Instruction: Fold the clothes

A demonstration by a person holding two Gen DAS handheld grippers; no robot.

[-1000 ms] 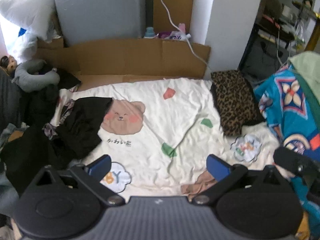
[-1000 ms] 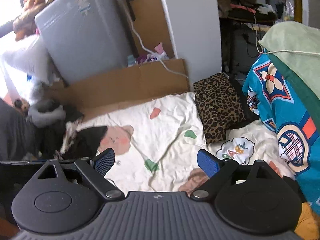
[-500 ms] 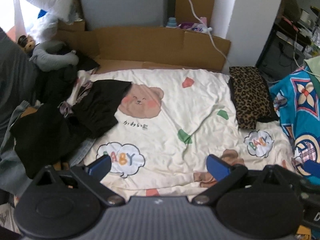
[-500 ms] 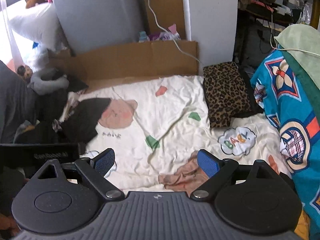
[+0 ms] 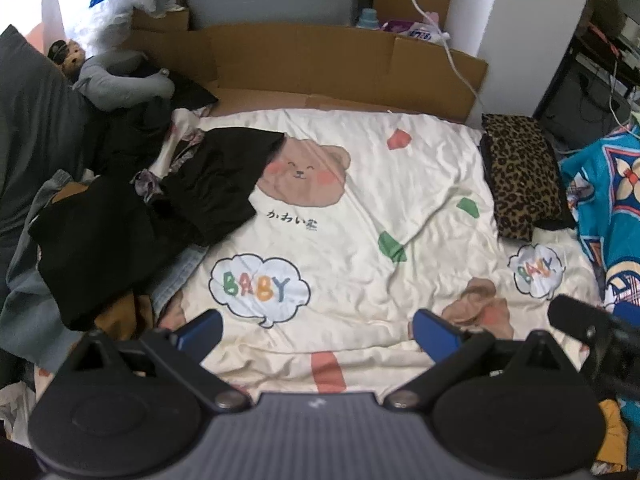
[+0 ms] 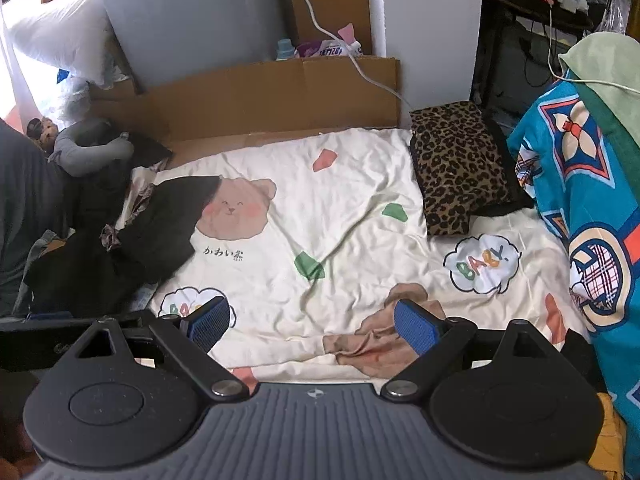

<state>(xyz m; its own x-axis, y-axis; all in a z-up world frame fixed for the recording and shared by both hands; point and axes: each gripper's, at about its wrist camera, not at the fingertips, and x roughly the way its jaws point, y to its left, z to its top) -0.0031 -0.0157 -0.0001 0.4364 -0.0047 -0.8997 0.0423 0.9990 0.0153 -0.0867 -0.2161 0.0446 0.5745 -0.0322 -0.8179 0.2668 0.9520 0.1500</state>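
Both the left tool (image 5: 316, 330) and right tool (image 6: 307, 324) hang released above the bed (image 5: 400, 200), so nothing is picked yet; next, probably, grasp the black garment (image 5: 216, 184).

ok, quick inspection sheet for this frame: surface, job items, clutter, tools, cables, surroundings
Surface: cream bear-print blanket, wrinkled, middle bare.
Job's things: dark clothes pile on the blanket's left edge, unfolded; leopard-print piece folded at the far right corner.
Clutter: grey plush far left; blue patterned fabric heaped on the right.
Grippers: left tool open, empty, above the near edge; right tool open, empty.
Cables: white cable runs down over the cardboard; more cables under the desk far right.
Surroundings: white pillar, grey panel, bottle and packets behind the cardboard.
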